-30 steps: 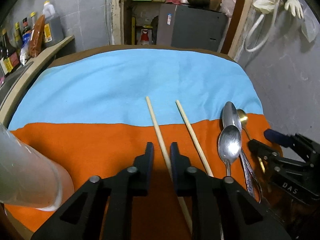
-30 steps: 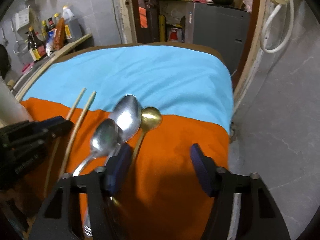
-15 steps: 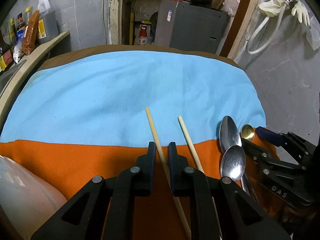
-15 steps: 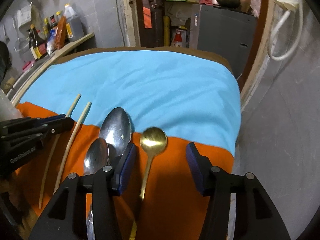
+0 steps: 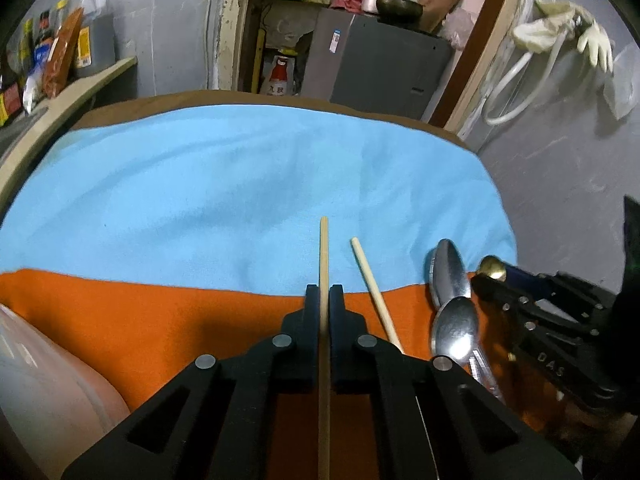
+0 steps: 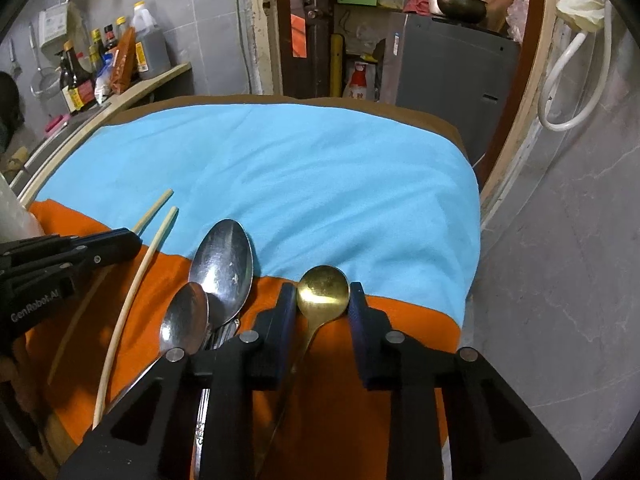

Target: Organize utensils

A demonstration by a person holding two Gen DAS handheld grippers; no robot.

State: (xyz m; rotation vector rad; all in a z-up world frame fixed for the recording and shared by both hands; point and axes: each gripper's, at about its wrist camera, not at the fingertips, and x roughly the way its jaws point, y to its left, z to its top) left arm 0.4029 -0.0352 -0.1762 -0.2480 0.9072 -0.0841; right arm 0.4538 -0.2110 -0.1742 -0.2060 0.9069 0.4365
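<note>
Your left gripper (image 5: 324, 300) is clamped on one chopstick (image 5: 323, 256); lifting by one end may swing it into its mate (image 5: 370, 280). Your right gripper (image 6: 322, 300), jaws just closing, pinches the gold spoon (image 6: 323, 290) bowl; it may slip.

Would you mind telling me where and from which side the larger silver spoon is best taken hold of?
Probably by its bowl, coming down from above with one finger on each long edge. The bowl lies bare, partly on the blue cloth, while its handle is buried under the smaller silver spoon and hidden behind the right claw.
</note>
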